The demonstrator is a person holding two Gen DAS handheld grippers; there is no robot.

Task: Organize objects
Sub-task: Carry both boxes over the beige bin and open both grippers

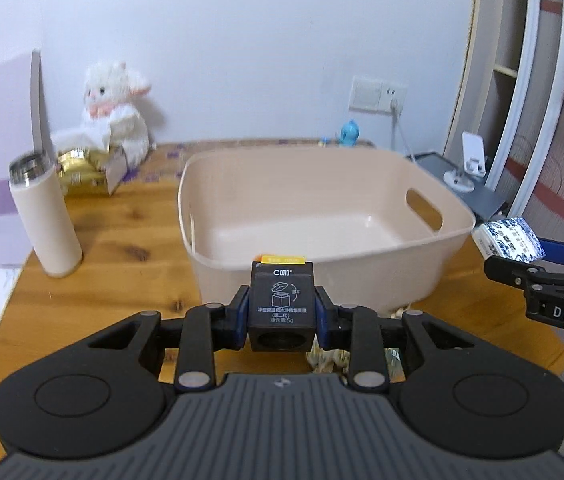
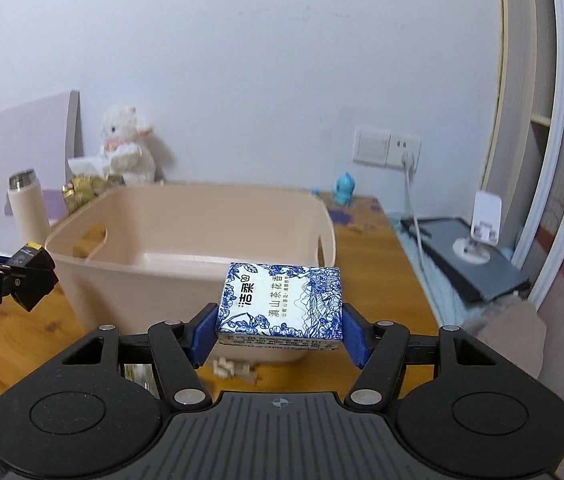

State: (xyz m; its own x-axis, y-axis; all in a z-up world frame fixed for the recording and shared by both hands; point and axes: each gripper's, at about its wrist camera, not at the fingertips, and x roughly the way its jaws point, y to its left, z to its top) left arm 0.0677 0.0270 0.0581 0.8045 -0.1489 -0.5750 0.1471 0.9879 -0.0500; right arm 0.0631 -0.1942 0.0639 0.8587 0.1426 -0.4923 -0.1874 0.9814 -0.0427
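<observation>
The left claw (image 1: 282, 316) is clenched on a small black box (image 1: 282, 306), held just before the beige basket (image 1: 448, 240) on the wooden bench (image 1: 121, 264). The right claw (image 2: 279, 334) grips a blue-and-white tissue pack (image 2: 282, 300) near the basket's rim. A cream flask (image 1: 43, 216) and plush toy (image 1: 115, 114) stand behind. "DAS" shows on the right claw's arm.

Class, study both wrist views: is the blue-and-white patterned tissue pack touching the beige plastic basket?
Apart. The left wrist view shows the blue-and-white patterned tissue pack, held by the right gripper, off the beige plastic basket's right rim, with wooden table showing between.
</observation>
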